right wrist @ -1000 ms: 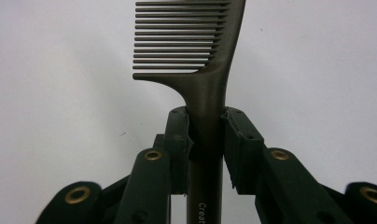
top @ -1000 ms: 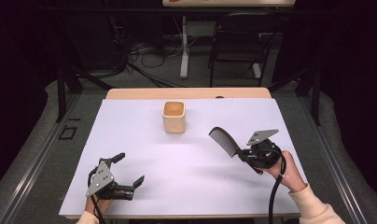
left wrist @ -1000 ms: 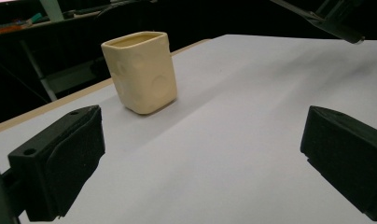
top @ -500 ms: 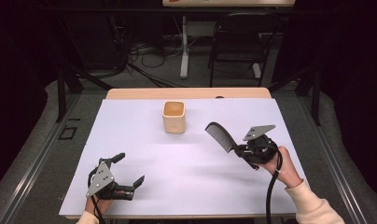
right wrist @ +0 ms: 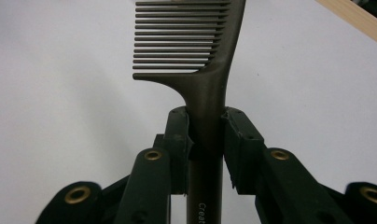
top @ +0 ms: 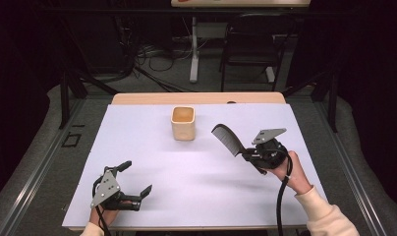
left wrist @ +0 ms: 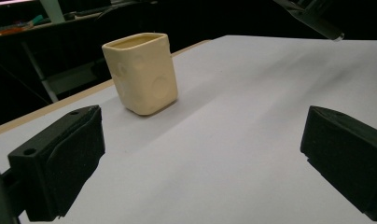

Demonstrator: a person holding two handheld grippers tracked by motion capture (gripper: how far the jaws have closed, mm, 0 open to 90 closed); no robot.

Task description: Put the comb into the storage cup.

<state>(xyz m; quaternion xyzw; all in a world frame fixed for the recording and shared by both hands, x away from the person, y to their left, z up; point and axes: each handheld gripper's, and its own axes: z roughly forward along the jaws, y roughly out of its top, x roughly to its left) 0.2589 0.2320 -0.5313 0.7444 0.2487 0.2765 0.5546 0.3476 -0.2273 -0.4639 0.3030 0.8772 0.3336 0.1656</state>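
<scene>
Up above the right side of the table, the right gripper (top: 249, 155) has its two black jaws clamped on the handle of a dark comb (top: 228, 139). Seen from the high view, the comb's long axis runs from the gripper up and to the left, with the toothed end raised clear of the surface and aimed roughly toward a cream cup (top: 183, 123); the cup is near the comb tip but apart from it. Looking along the right gripper's own jaws, the comb (right wrist: 203, 70) stands straight ahead, handle pinched between the pads, teeth sticking out to the left in neat parallel rows, and part of a printed word shows low on the handle.

Near the front left corner, the left gripper (top: 136, 183) sits low over the table with its jaws spread wide and nothing between them. Its own view shows the square-sided cup (left wrist: 141, 72) standing upright well ahead, open top up.

A pale lilac-white sheet (top: 196, 196) covers the table, and a strip of bare wood (top: 137, 98) shows along the far edge. Beyond it the room is dark, with cables on a grey floor, a white stand leg and a black chair
</scene>
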